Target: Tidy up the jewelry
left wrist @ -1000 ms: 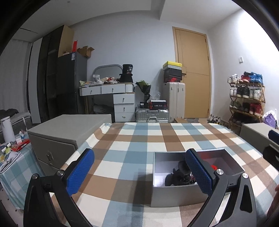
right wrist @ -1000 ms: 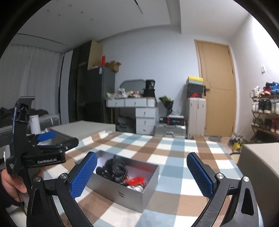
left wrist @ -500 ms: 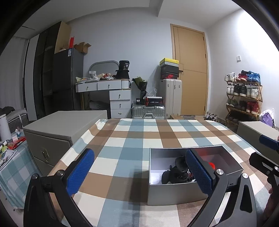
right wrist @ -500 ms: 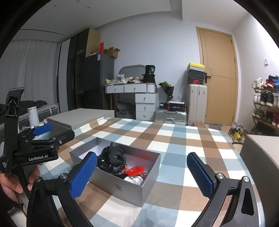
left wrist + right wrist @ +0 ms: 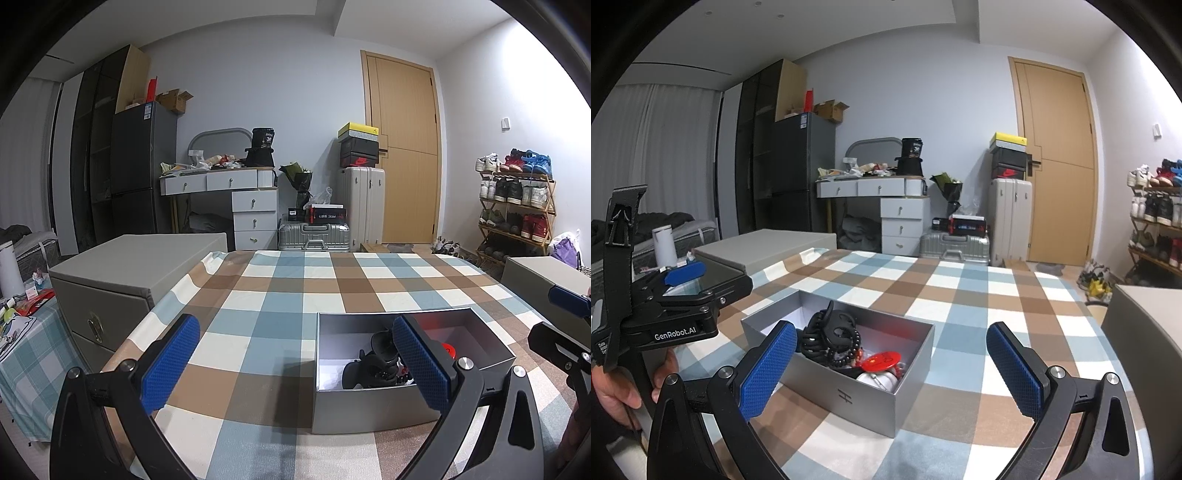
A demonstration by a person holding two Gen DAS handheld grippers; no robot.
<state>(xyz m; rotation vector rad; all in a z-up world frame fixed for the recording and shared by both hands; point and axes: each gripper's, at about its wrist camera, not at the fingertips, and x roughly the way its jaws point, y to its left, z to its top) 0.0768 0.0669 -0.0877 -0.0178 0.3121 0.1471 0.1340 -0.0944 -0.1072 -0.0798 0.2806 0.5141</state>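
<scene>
An open silver box (image 5: 373,406) (image 5: 849,391) stands on the checked tablecloth (image 5: 288,295) (image 5: 960,295). It holds a black hair claw (image 5: 376,363) (image 5: 831,328), a dark bead bracelet (image 5: 846,354), a red round piece (image 5: 881,362) and a white item (image 5: 877,380). My left gripper (image 5: 295,363) is open and empty, above the table just left of the box. My right gripper (image 5: 892,369) is open and empty, over the near side of the box.
Grey storage boxes stand at the table's left (image 5: 125,273) and right (image 5: 546,284). Behind are a white dresser (image 5: 236,206), suitcases (image 5: 314,236), a door (image 5: 402,155) and a shoe rack (image 5: 517,206). The left gripper's body (image 5: 665,306) shows at left in the right wrist view.
Both grippers have tilted down and moved nearer the box, which now sits larger and lower in both views. Jaws stay open.
</scene>
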